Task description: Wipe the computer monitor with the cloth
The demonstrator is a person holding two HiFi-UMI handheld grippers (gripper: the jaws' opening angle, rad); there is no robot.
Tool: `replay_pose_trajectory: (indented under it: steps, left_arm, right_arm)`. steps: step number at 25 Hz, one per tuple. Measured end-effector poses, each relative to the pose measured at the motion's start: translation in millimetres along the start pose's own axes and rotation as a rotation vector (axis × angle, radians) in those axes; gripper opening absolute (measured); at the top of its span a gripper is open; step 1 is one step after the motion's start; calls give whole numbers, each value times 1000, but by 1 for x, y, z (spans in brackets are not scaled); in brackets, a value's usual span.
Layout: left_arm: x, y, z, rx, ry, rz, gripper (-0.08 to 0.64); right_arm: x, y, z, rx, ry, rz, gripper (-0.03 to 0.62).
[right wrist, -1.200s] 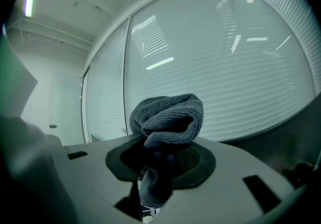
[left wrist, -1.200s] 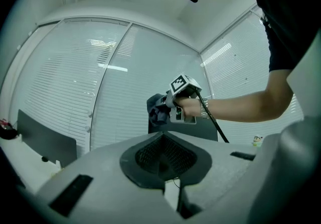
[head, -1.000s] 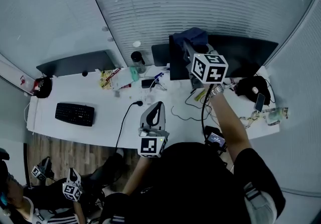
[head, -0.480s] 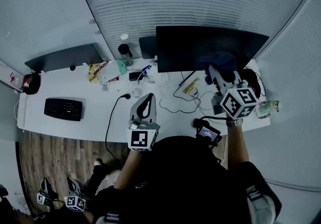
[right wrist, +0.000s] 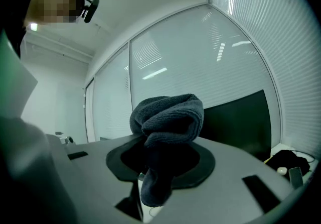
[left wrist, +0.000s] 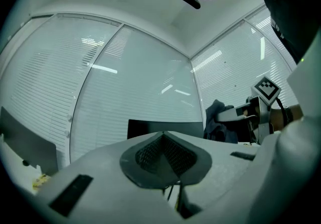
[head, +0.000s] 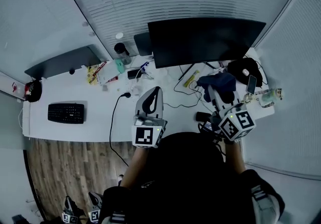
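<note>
The right gripper [head: 215, 91], clamping the cloth [head: 217, 81], is drawing back from the monitor [head: 205, 39] (pass probably finished); the left gripper [head: 155, 93] is idling, jaws together.

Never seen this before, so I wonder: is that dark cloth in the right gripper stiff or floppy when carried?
Probably floppy: the cloth bunches in folds above the right gripper and a tail droops below the jaws. Likely light, since a pinch on one part seems to carry it all. Its terry-like texture probably grips well.
</note>
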State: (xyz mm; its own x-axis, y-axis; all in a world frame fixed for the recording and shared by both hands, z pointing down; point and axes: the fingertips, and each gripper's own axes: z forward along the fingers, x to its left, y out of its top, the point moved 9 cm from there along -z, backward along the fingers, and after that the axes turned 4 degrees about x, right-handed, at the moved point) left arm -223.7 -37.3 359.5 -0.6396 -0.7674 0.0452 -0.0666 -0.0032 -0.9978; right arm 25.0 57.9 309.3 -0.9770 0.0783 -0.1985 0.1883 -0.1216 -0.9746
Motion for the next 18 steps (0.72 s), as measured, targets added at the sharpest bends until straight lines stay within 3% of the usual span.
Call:
replay_pose_trajectory:
  steps: [7, 18]
  left_arm:
    - [-21, -1, -2, 7, -36, 14, 6]
    - [-30, -1, -5, -8, -33, 0, 6]
  right_arm:
    - [12, -23, -15, 53, 39, -29, 109]
    - [12, -24, -12, 34, 42, -26, 104]
